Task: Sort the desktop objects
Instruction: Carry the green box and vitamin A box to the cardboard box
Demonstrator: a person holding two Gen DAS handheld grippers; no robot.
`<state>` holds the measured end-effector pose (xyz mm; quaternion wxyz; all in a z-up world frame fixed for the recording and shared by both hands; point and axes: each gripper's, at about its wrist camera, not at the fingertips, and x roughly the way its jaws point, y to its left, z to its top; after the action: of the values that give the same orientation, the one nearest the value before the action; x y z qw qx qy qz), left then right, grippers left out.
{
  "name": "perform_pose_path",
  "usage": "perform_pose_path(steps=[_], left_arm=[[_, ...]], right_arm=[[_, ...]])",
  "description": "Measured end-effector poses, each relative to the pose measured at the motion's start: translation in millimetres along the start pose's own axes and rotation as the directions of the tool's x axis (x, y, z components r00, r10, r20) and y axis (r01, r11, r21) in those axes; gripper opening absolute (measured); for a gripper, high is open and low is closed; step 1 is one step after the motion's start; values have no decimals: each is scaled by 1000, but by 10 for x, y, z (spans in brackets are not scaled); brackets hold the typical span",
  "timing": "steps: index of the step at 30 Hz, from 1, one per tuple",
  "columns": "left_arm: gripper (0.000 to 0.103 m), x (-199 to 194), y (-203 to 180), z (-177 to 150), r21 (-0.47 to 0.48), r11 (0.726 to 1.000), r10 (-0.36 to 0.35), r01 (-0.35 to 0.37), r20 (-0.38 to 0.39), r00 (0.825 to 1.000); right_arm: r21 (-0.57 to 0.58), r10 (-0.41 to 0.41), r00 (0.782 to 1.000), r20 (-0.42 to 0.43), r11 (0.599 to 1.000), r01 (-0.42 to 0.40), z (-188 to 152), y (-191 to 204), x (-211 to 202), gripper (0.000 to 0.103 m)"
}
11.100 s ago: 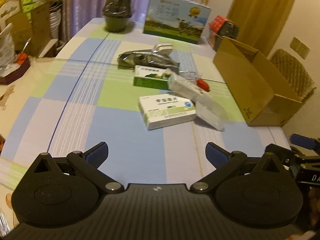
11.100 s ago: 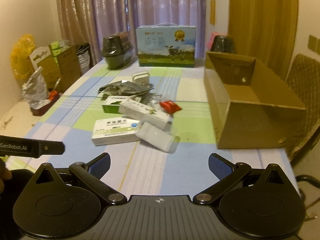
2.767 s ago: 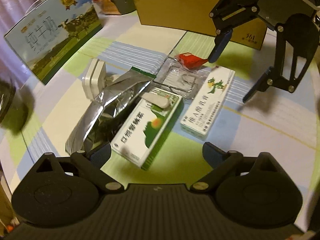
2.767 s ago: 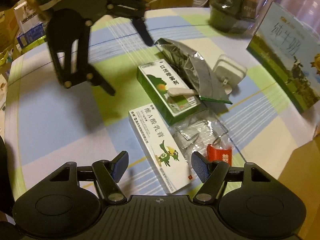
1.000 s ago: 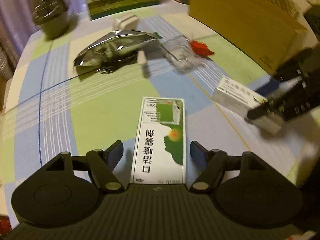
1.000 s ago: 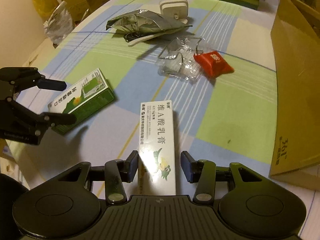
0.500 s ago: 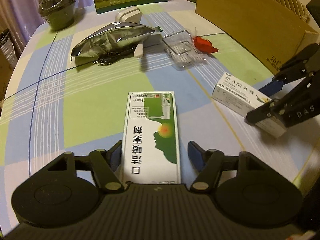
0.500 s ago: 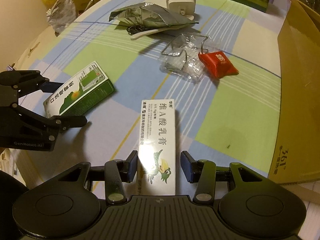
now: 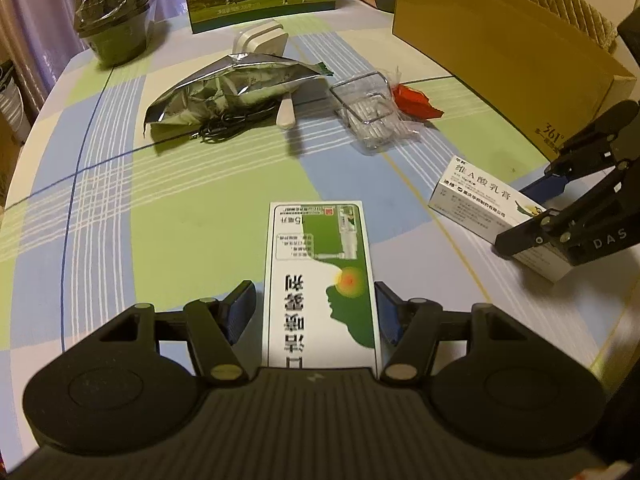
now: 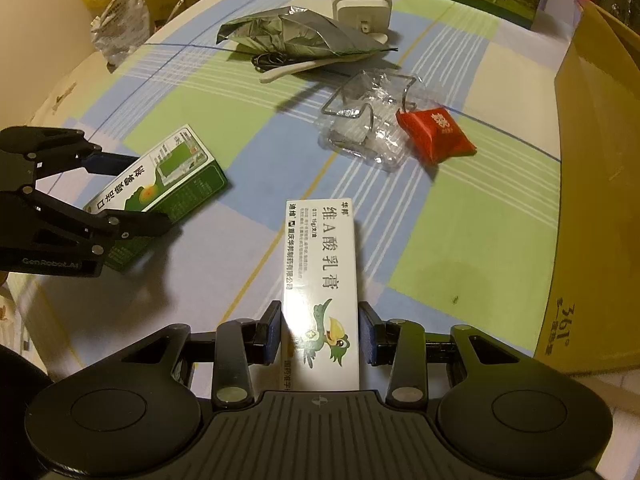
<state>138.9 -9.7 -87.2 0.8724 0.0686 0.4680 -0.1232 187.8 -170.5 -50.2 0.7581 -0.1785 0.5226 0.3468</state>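
The left gripper (image 9: pixel 316 304) was clamped on a green and white medicine box (image 9: pixel 320 280), its two pads pressed against the long sides near the end closest to the camera. Gripping across the narrow width at one end let the box stick out forward, level, where it could be steered. In the right wrist view the same box (image 10: pixel 160 192) appeared lifted a little off the desk (image 9: pixel 100 200), though the height was hard to judge.

The right gripper (image 10: pixel 320 332) was closed in the same way on a white cream box (image 10: pixel 320 280) with a bird printed on it, pinched by its long sides near the printed end. It sat nearest the cardboard box (image 10: pixel 600 160), which stood open at the right edge of the desk and looked like the likely place for sorted things.

The rest lay untouched farther back: a foil bag (image 9: pixel 236 84) over a tangle of black cord, a white spoon handle (image 9: pixel 286 112), a white charger (image 9: pixel 260 40), a clear plastic tray (image 9: pixel 368 108) and a red packet (image 9: pixel 412 100) touching it. Both cartons being rigid and light, a side pinch seemed enough to carry them.
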Motion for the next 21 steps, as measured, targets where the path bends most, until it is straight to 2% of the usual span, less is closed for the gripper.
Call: perform_pose_path(steps=[5, 6, 10, 14, 21], left_arm=[[59, 55, -38, 29, 14, 1000, 14, -14, -18, 1000], [52, 58, -45, 30, 13, 1000, 14, -14, -19, 1000], [51, 54, -57, 33, 13, 1000, 15, -15, -29, 999], [51, -34, -49, 32, -3, 1000, -6, 6, -28, 1000], [51, -305, -131, 171, 24, 1000, 21, -20, -5, 1000]], right_arm=[[-39, -20, 1000, 4, 999, 20, 66, 57, 43, 37], [-50, -25, 1000, 3, 998, 25, 75, 74, 54, 37], [-78, -44, 999, -4, 996, 44, 88, 120, 60, 35], [-44, -42, 999, 33, 998, 43, 86, 93, -64, 35], [31, -26, 995, 93, 999, 23, 109, -8, -412, 35]])
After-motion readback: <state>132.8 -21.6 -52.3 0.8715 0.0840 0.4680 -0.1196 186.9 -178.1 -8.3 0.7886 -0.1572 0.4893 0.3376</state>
